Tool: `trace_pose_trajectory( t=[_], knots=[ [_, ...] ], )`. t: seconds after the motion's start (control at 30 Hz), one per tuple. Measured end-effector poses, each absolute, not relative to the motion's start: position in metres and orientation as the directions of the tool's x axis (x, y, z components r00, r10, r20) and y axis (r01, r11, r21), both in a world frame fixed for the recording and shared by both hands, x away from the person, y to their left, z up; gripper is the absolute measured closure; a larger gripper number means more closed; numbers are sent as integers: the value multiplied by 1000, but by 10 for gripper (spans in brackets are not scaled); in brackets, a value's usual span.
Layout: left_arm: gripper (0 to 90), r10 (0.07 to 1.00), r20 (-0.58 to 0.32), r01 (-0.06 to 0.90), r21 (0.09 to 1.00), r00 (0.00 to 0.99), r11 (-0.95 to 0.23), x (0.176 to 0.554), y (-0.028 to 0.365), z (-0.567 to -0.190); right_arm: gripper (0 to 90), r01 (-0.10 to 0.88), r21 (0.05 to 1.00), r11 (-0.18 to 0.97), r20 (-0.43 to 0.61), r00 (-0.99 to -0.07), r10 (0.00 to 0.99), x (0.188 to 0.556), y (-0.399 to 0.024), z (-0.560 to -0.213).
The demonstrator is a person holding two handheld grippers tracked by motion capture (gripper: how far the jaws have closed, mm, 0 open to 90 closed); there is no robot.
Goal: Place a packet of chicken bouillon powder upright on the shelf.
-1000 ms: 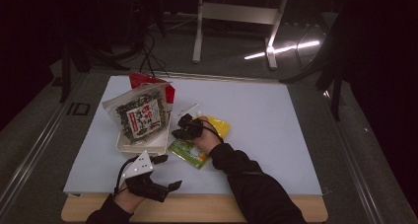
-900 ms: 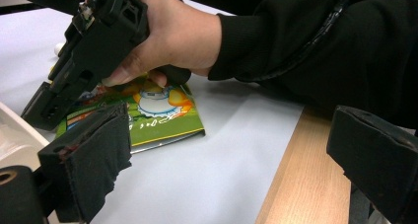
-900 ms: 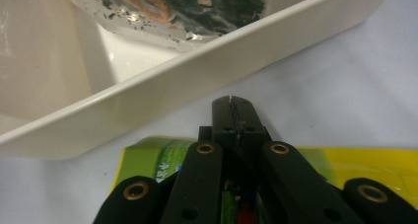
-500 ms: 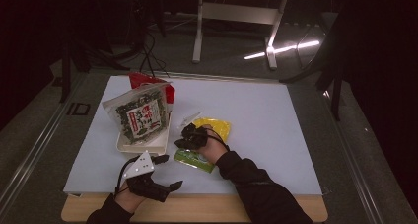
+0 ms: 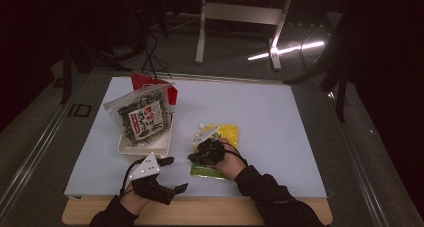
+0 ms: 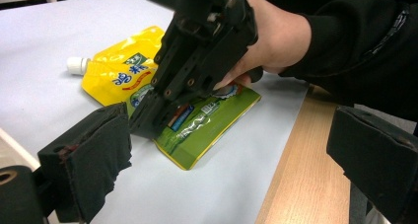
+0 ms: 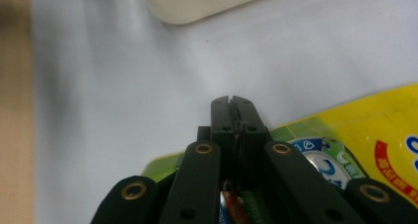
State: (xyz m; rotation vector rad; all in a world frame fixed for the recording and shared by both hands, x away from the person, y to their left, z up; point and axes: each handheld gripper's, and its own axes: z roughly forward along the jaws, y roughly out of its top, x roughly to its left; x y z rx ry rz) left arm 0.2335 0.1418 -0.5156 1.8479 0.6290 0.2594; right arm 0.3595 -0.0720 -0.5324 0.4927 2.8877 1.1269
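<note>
High view shows your right gripper [image 5: 199,156], jaws pressed together, over the green-and-yellow pouch [image 5: 220,137]. Your left gripper [image 5: 170,174] sits spread and empty, nearer you.

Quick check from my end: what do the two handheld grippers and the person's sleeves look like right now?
Both are black, angular, two-jaw tools. The left gripper carries a pale grey three-cornered plate on top, has thick black padded jaws and trails a thin black cable. The right gripper shows brass-coloured rivets on flat black link arms. The sleeves are dark, long and loose.

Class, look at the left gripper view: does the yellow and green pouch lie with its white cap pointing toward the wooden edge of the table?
No: the white cap sits at the pouch's far yellow end, away from the wooden edge.
</note>
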Motion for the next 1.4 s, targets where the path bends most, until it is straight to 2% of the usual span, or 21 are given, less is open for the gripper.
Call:
trace_pose_trajectory(
  t=[0.17, 0.43, 0.5, 0.7, 0.73, 1.0, 1.13, 1.23, 1.4],
  knots=[
    [42, 529, -124, 289, 926, 839, -242, 235, 140, -516, 808, 289, 690, 663, 78, -941, 329, 359, -90, -516],
    [42, 522, -118, 286, 924, 845, -254, 235, 136, -518, 621, 376, 699, 608, 19, -860, 510, 388, -153, -486],
    [42, 524, -122, 291, 923, 843, -252, 235, 136, -519, 609, 412, 699, 584, 11, -823, 567, 400, -173, -481],
    [42, 525, -123, 291, 924, 842, -249, 237, 137, -519, 569, 500, 700, 510, 43, -742, 669, 431, -206, -477],
    [42, 523, -124, 292, 923, 843, -251, 237, 137, -520, 540, 525, 696, 491, 71, -730, 680, 438, -209, -479],
    [42, 527, -135, 300, 923, 839, -241, 237, 140, -521, 468, 624, 638, 451, 183, -692, 699, 466, -207, -501],
    [42, 529, -131, 301, 921, 839, -248, 236, 139, -521, 451, 649, 601, 467, 212, -693, 689, 469, -203, -513],
    [42, 529, -128, 300, 920, 839, -253, 236, 138, -521, 457, 662, 568, 489, 228, -697, 680, 469, -199, -520],
    [42, 528, -121, 295, 920, 841, -259, 235, 137, -521, 533, 649, 556, 520, 218, -717, 662, 463, -193, -520]
  ],
)
